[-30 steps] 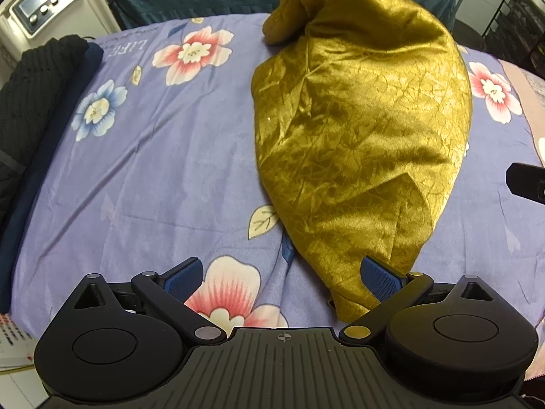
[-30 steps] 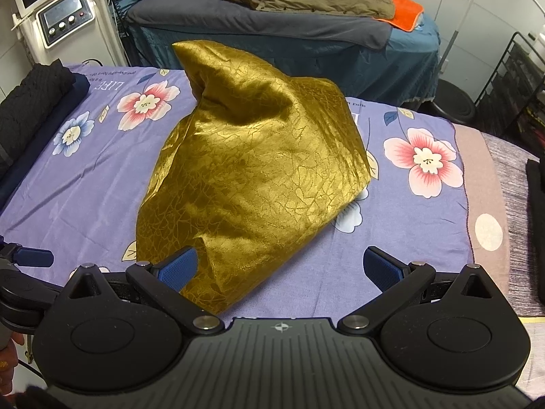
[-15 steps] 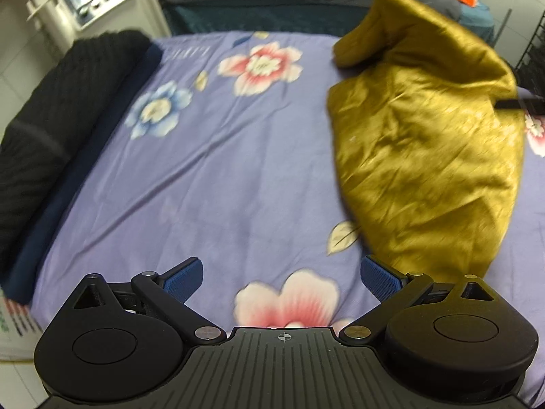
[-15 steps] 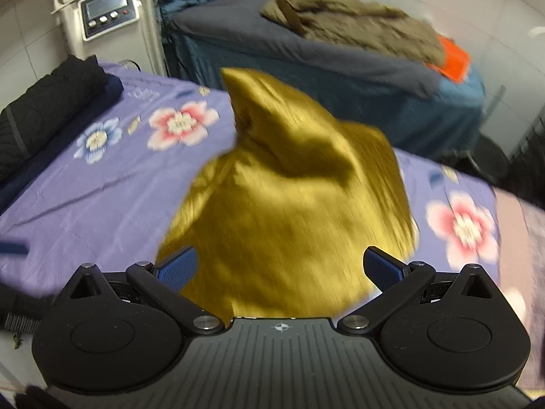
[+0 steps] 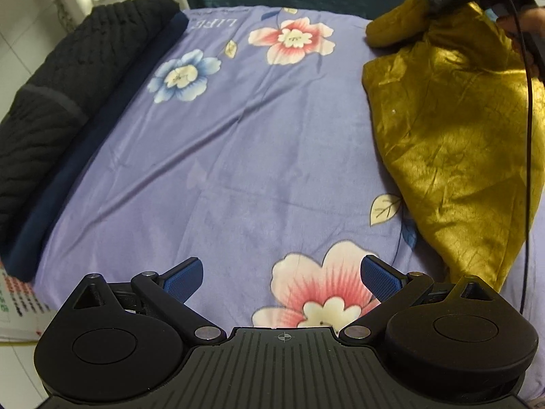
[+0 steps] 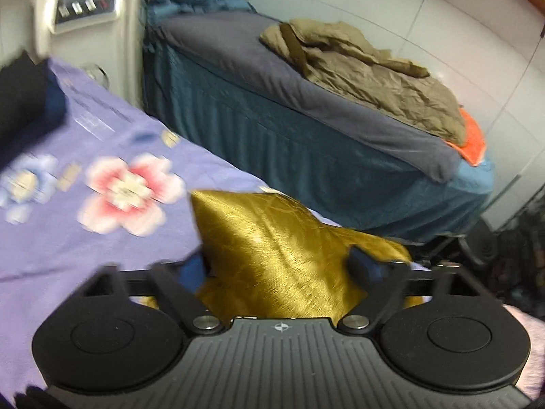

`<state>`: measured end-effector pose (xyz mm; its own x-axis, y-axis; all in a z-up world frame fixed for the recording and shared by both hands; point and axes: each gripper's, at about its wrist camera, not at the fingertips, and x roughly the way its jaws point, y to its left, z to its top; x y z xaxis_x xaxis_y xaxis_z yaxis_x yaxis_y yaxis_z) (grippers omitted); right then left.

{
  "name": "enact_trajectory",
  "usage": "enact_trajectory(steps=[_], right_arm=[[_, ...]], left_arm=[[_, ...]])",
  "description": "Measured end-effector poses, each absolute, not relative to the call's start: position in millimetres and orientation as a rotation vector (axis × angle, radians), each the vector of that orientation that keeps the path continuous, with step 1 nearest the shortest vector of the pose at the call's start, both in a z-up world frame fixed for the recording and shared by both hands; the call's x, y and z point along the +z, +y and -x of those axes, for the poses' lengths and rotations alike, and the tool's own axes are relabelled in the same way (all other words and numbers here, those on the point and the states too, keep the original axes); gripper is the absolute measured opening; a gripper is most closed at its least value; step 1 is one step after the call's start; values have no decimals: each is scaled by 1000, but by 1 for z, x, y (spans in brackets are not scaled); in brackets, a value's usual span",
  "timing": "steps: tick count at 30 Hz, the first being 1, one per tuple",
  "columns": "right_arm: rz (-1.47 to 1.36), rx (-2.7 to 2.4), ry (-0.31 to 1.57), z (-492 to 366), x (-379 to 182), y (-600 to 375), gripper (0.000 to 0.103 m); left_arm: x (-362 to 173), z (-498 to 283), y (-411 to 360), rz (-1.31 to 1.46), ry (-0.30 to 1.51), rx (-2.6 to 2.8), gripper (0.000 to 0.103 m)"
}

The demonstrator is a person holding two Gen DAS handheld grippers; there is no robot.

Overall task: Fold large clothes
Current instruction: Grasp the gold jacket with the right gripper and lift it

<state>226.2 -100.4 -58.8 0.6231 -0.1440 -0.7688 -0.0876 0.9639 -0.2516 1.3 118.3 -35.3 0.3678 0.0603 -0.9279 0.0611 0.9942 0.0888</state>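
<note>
A gold shiny garment [image 5: 460,136] lies crumpled on the right side of the purple flowered bedsheet [image 5: 238,136], with a raised peak at its far end. My right gripper [image 6: 277,267] straddles that peak [image 6: 272,238]. Its jaws are closing with the gold cloth between them, and motion blur hides whether the pads press on it. The left wrist view shows the right gripper [image 5: 432,0] at the top right, over the peak. My left gripper [image 5: 282,272] is open above a pink flower on the sheet, left of the garment, with nothing between its fingers.
A black knit garment [image 5: 68,85] lies on a folded navy one [image 5: 85,177] along the bed's left edge. A white machine [image 6: 85,3] stands behind. A second bed [image 6: 306,119] carries an olive jacket [image 6: 368,71]. A black cable [image 5: 528,136] hangs over the gold garment.
My right gripper has swept forward over the garment to its raised peak, and its jaws have narrowed around it. My left gripper has slid left, away from the garment's near corner.
</note>
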Motion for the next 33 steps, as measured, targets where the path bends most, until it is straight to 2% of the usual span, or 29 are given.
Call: enact_trajectory(steps=[1,4,9,13,19,24,27,29,30,32,33], right_arm=[[236,-29,911,-223,-57,-107,30],[62,20,889,-191,-40,-141,18],[-99,-52,879,-91,-4,-209,15],[-203,-217,948,11,5,-274,15],[-388,-464,1132,142,-26,-339,15],[-392,-455,1173,175,-45,-325,16],[-317,-429,1159,171,-43,-315,27],[-285,-444,1156,175,-40,-316,46],[-283,-459,1152,176,-38,-318,49],[-306,-491,1130,180,-28,-326,62],[-316,-499,1105,183,-20,-330,65]], left_arm=[[-36,-4,117,-113,1192,-14,103],[-39,-13,112,-101,1178,-57,103],[-39,-29,93,-82,1148,-146,103],[-31,-40,76,-52,1095,-219,103],[-31,-50,32,-39,1114,-337,103],[-38,-39,-3,-103,1157,-406,103],[-43,-30,-12,-146,1168,-422,103],[-48,-23,-12,-167,1180,-420,103],[-51,-21,-11,-178,1192,-410,103],[-59,-19,-3,-182,1214,-382,103],[-62,-17,1,-173,1223,-372,103]])
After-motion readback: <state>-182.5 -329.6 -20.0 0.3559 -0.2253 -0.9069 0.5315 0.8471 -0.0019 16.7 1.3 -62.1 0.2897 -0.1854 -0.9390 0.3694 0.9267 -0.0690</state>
